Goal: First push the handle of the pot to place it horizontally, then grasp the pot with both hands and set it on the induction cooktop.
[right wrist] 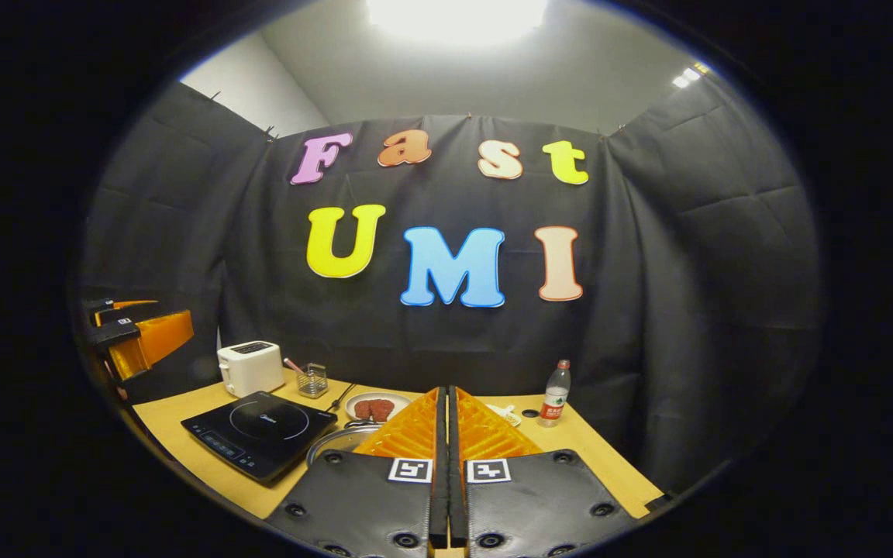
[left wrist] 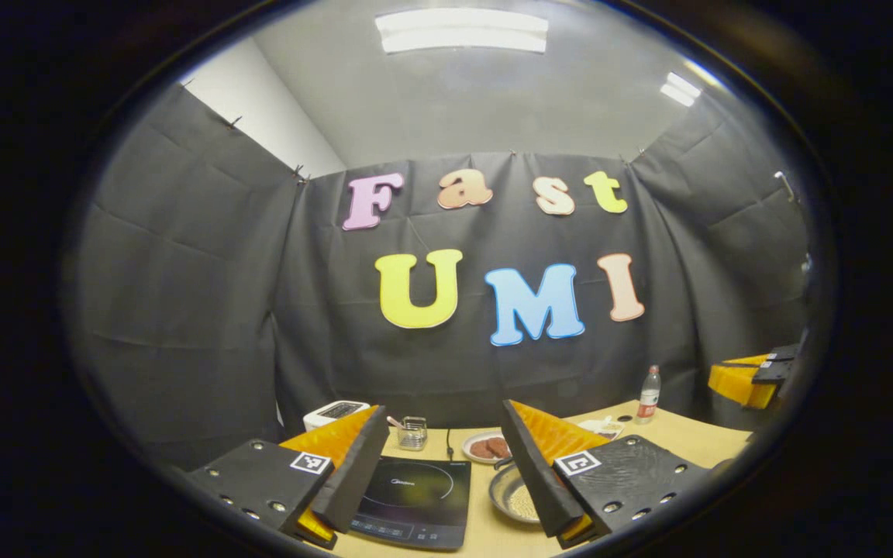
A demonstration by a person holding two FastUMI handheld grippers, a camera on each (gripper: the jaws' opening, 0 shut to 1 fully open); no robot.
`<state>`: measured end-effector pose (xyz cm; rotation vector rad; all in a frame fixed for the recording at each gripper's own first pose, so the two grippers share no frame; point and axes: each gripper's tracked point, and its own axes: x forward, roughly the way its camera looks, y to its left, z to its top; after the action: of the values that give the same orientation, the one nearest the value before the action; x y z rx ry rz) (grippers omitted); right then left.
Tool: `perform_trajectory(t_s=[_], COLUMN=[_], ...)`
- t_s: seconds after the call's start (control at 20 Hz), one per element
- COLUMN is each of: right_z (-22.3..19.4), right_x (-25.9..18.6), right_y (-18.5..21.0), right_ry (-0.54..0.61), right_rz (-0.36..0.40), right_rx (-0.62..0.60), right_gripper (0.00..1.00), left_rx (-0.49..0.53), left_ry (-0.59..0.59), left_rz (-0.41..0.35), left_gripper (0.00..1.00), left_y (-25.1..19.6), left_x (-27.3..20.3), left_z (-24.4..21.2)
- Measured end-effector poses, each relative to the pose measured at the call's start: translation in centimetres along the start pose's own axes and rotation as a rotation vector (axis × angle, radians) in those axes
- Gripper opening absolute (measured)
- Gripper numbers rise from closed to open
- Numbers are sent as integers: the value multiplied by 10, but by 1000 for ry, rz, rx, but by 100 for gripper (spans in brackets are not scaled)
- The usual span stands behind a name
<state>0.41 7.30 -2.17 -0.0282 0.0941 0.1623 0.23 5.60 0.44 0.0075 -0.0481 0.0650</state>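
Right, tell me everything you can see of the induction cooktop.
The induction cooktop is a flat, black, glossy slab, roughly square, with a thin ring marked on its top and a strip of controls along its near edge. It lies flat on the wooden table, nothing on it, its cord running toward the back wall. The pot sits just right of it; whether they touch is unclear. The toaster stands behind it.
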Motion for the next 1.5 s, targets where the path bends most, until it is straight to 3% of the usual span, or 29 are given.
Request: perform_trajectory(t_s=[0.4,0.55,0.7,1.1,1.35,1.5], right_z=[-69,-97,-130,-203,-236,-252], right_x=[4,4,8,13,19,26], right_y=[55,64,71,86,79,65], right_ry=[243,330,424,631,731,783], right_rz=[155,207,264,435,476,454], right_rx=[-35,-40,-49,-158,-182,-212], right_gripper=[2,2,2,0,2,2], left_rx=[-6,4,4,33,42,44], left_ry=[-12,-9,11,49,72,89], left_rz=[-8,-5,23,96,128,129], left_gripper=[86,92,86,86,86,86], left_y=[31,32,36,37,32,23], left_x=[-5,-2,3,18,26,32], left_z=[-4,-7,-15,-23,-30,-35])
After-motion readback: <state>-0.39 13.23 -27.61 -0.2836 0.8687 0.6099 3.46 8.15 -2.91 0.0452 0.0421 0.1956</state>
